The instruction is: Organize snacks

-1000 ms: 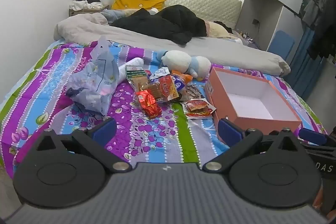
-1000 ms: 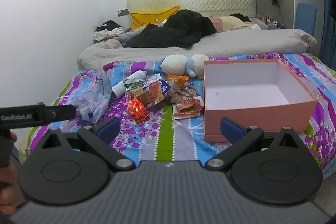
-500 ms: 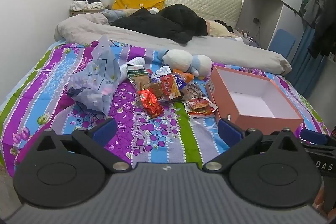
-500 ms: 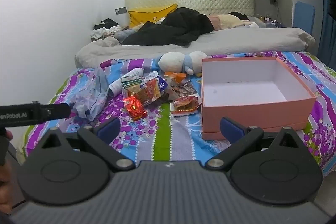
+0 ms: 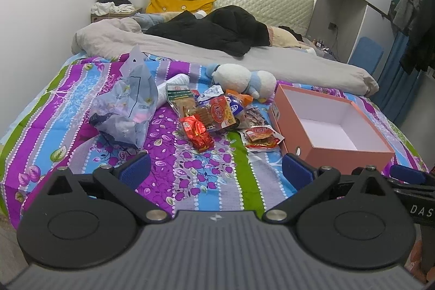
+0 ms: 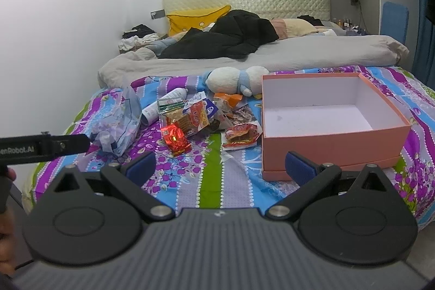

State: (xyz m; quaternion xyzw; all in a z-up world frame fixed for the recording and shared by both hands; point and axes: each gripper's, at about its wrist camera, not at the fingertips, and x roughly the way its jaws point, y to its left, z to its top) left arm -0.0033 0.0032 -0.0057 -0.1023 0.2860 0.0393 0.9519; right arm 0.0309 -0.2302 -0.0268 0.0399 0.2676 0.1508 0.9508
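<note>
Since the pink box (image 6: 334, 137) is bare inside, nothing looks sorted yet; the whole job is left. Box sits on the bed (image 6: 214, 175) toward its right edge, open top up. Snacks (image 5: 214, 116) lie in a loose heap mid-bed, just left of the box: red foil pack (image 5: 198, 133) nearest the foot edge, flat red pouch (image 6: 240, 136) touching or nearly touching the box wall, biscuit packs behind. Crumpled plastic bag (image 5: 127, 105) sits left of the heap, plush toy (image 5: 244, 80) behind it. Left gripper (image 5: 216, 169) is spread wide, holding nothing, hovering short of the foot edge. Right gripper (image 6: 220, 165) likewise spread and holding nothing, facing the box's near wall.
</note>
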